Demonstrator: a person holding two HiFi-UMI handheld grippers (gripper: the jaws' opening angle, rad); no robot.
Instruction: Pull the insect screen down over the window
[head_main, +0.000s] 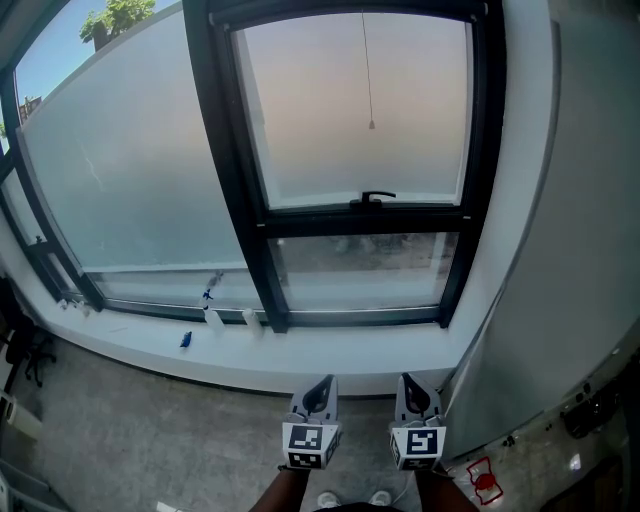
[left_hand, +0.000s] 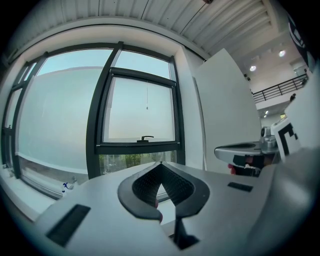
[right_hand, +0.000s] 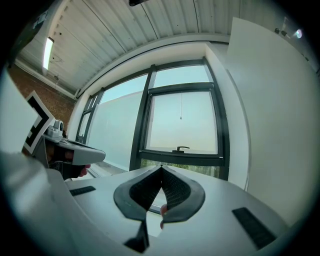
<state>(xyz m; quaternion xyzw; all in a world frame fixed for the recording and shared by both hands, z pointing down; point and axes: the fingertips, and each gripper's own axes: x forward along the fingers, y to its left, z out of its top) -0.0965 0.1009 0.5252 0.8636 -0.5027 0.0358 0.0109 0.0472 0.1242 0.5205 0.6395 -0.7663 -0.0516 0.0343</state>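
The task is judged not yet begun: the left tool (head_main: 319, 386) and right tool (head_main: 413, 385) are held pressed together and empty, well apart from the window (head_main: 310, 120), whose pull cord (head_main: 368, 80) hangs untouched over the upper pane, where no insect screen is seen drawn down.

The head camera looks down from high up at the window (head_main: 360, 120), with the left gripper (head_main: 318, 388) and right gripper (head_main: 414, 385) at its bottom edge. Each gripper camera sits close behind its own jaws, low down, and looks forward and up at that same window. All three views share the window's black handle (head_main: 377, 197).
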